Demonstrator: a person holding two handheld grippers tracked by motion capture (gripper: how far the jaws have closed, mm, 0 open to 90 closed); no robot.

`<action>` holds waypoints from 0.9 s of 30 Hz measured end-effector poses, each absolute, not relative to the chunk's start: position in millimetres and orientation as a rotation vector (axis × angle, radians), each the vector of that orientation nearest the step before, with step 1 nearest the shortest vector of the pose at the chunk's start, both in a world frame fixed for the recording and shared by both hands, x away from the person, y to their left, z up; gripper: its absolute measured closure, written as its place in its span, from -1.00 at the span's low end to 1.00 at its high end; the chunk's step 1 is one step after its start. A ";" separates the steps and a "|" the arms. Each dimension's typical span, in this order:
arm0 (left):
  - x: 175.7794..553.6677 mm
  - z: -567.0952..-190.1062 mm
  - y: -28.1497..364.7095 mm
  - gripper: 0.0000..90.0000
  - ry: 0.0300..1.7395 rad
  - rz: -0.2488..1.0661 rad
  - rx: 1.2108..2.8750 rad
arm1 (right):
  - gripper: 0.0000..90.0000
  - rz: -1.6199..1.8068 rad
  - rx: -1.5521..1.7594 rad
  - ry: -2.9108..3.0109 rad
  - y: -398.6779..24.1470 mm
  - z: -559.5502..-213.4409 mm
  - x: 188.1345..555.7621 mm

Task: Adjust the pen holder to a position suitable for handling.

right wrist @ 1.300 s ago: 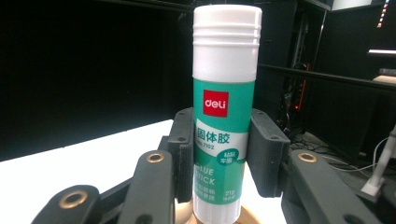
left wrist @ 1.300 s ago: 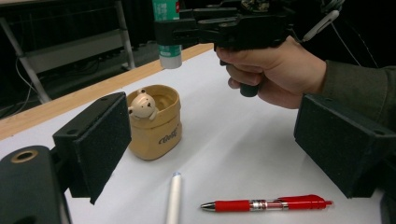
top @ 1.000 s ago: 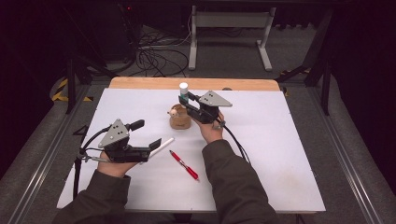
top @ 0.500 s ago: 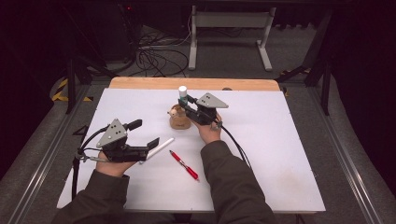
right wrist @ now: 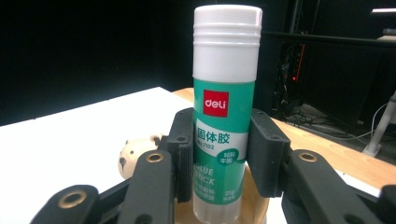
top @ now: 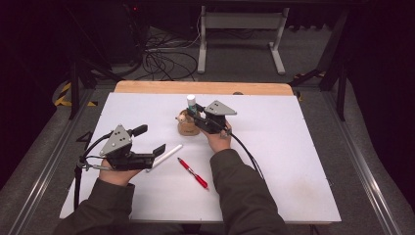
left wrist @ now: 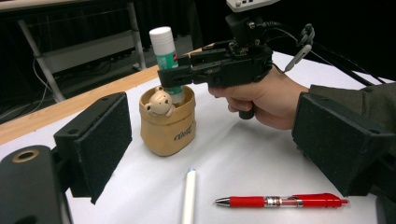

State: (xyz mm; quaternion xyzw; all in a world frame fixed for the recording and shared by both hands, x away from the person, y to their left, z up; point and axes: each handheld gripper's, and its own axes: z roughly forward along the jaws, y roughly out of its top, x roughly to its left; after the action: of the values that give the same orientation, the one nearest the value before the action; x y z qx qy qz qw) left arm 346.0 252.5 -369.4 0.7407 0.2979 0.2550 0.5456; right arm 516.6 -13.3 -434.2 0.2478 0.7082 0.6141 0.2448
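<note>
We had a white table (top: 293,161) in a dark room. Our right gripper (top: 195,117) clenched the glue stick (top: 191,103), upright in the cup (top: 188,126); left gripper (top: 151,142) spread wide, holding nothing.

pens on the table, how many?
2. The white pen lies just in front of the left tongs; the red pen lies right of it, nearer the person. Inside of the holder isn't visible.

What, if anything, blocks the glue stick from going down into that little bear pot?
Nothing visible does. The right gripper holds the glue stick upright with its lower end already inside the open mouth of the bear pot; the small bear figure sits at the rim, beside it.
</note>
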 end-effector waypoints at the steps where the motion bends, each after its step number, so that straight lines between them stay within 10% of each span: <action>1: 346.1 -369.4 252.6 -0.71 0.706 0.605 1.756 | 0.46 1.671 0.676 1.939 -13.5 -434.8 516.8; 27: 348.8 -372.7 255.9 -0.71 0.731 0.608 1.755 | 0.38 1.632 0.709 1.999 -15.7 -439.5 516.8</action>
State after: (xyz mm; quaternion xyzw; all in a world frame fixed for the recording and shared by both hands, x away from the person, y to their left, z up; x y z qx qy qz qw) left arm 348.8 255.9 -372.7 0.7389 0.3079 0.2562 0.5418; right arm 516.8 -15.7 -439.5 0.2577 0.7268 0.5933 0.2309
